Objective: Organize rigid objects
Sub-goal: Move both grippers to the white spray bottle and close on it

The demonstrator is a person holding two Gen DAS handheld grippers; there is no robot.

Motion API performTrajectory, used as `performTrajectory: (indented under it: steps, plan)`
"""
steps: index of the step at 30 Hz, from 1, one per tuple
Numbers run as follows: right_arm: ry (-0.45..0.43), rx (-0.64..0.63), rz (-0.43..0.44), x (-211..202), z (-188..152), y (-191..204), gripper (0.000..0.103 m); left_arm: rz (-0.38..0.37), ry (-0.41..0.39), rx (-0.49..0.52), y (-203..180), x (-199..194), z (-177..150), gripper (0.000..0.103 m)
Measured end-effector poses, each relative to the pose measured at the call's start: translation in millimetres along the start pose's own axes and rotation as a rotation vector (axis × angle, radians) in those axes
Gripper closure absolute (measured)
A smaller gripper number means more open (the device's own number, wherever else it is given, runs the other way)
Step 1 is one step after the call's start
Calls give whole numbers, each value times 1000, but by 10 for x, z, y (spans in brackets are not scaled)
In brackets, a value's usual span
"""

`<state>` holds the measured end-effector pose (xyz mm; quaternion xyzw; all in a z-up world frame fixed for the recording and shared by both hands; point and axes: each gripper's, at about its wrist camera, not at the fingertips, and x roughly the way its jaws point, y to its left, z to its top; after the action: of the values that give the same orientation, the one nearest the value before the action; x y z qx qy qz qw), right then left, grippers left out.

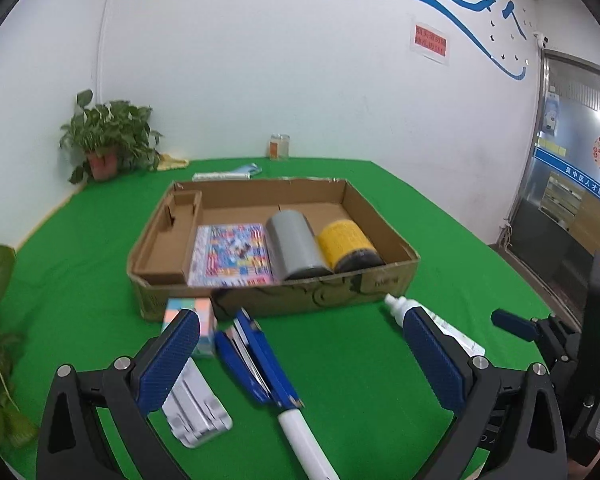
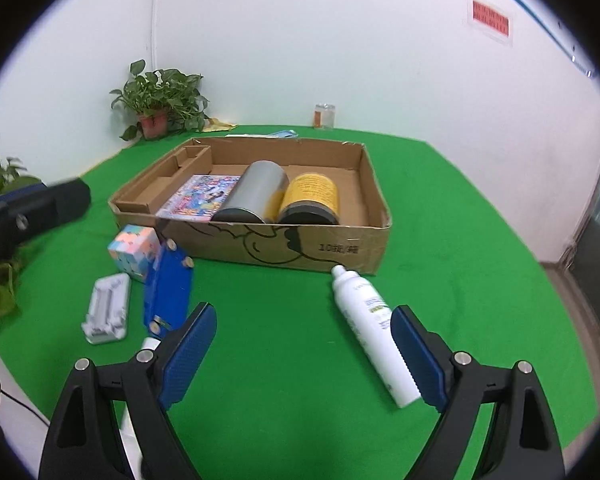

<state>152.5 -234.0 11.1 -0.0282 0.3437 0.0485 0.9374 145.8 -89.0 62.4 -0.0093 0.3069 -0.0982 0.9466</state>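
Observation:
An open cardboard box [image 1: 300, 300] [image 2: 320, 246] lies on the green table. Inside it are a colourful booklet [image 1: 232, 256] [image 2: 200, 196], a grey cylinder [image 1: 296, 246] [image 2: 256, 192] and a yellow can [image 1: 348, 246] [image 2: 310, 198] on their sides. In front of the box lie a pastel cube [image 1: 198, 310] [image 2: 134, 252], a blue tool with a white handle [image 1: 260, 360] [image 2: 168, 292], a white plastic holder [image 1: 196, 412] [image 2: 108, 308] and a white bottle [image 1: 452, 330] [image 2: 368, 320]. My left gripper [image 1: 300, 316] is open above the blue tool. My right gripper [image 2: 303, 314] is open, its right finger beside the bottle.
Potted plants [image 1: 108, 136] [image 2: 160, 96] stand at the table's far left corner and left edge. A glass jar [image 1: 280, 146] [image 2: 325, 115] sits at the back by the white wall. A door area lies to the right [image 1: 580, 184]. The other gripper shows at each view's side.

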Motion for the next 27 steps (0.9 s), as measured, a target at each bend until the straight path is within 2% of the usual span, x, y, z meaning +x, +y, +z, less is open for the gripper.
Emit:
performTrajectory:
  steps: [3, 8, 13, 15, 17, 18, 20, 22, 24, 27]
  plan:
    - [-19, -12, -13, -38, -81, -18, 14, -22, 25, -20, -26, 90, -91, 1]
    - [-49, -7, -13, -74, -162, -103, 14, -86, 60, -17, -102, 282, -48, 1]
    - [-74, -22, -40, 28, -243, -405, 14, -214, 181, -38, -205, 621, -21, 1]
    - [-59, 3, -43, 144, -277, -653, 16, -290, 269, -70, -262, 845, -46, 1]
    - [-38, 31, -13, 264, -316, -845, 24, -361, 367, -115, -330, 1084, -101, 1]
    - [0, 55, 17, 366, -354, -960, 32, -382, 408, -135, -375, 1201, -142, 1]
    - [68, 85, 73, 506, -418, -1059, 39, -398, 470, -146, -473, 1377, -217, 2]
    - [128, 99, 125, 640, -500, -1090, 50, -415, 530, -152, -595, 1558, -295, 2]
    - [143, 84, 105, 687, -552, -1055, 58, -438, 574, -169, -687, 1697, -340, 2]
    - [159, 121, 148, 694, -543, -1094, 59, -483, 653, -194, -842, 1923, -404, 8]
